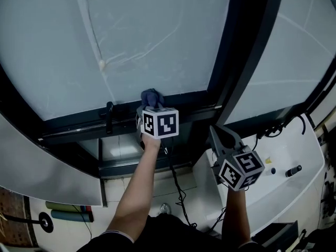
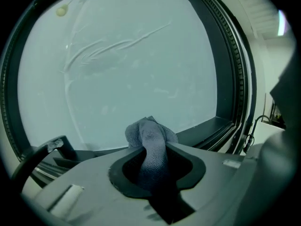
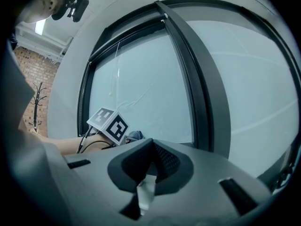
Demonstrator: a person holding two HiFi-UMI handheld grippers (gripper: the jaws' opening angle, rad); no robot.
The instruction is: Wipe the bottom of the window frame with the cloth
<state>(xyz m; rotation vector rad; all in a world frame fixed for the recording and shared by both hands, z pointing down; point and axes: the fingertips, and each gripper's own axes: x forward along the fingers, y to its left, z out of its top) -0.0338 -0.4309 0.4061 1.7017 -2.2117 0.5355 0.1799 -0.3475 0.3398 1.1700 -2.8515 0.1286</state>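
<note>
A bunched grey-blue cloth [image 1: 151, 97] [image 2: 150, 140] is clamped in my left gripper [image 1: 150, 105] [image 2: 151, 147], which is shut on it. The cloth's tip rests at the bottom rail of the dark window frame [image 1: 184, 98] [image 2: 207, 128], against the frosted pane. My right gripper [image 1: 216, 135] [image 3: 151, 147] hangs lower and to the right, below the dark vertical mullion [image 1: 247, 51] [image 3: 197, 93], shut with nothing between its jaws. In the right gripper view the left gripper's marker cube [image 3: 109, 125] and a bit of cloth [image 3: 135, 135] show at the frame's bottom.
A black window handle [image 1: 109, 117] [image 2: 51, 147] stands on the rail left of the cloth. Black cables [image 1: 176, 182] hang below the sill. A white unit [image 1: 283, 161] with cables sits at the lower right. A second pane [image 1: 294, 51] lies right of the mullion.
</note>
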